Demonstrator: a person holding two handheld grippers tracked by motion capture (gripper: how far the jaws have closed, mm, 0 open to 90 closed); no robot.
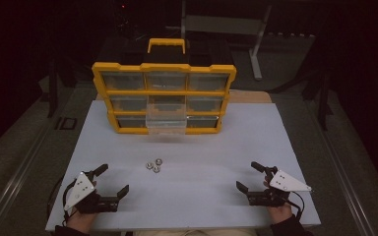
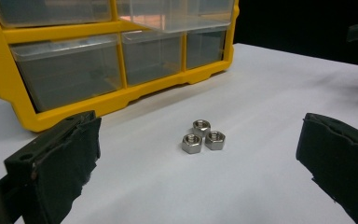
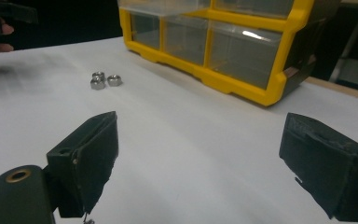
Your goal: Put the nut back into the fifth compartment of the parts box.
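Both tools gape empty; organiser (image 1: 163, 93) bottom-middle drawer (image 1: 166, 124) pulled out, three nuts (image 1: 153, 165) outside.

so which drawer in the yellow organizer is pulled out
The middle drawer of the bottom row: its clear front juts out past the yellow organizer frame toward the nuts, while the other drawers sit flush.
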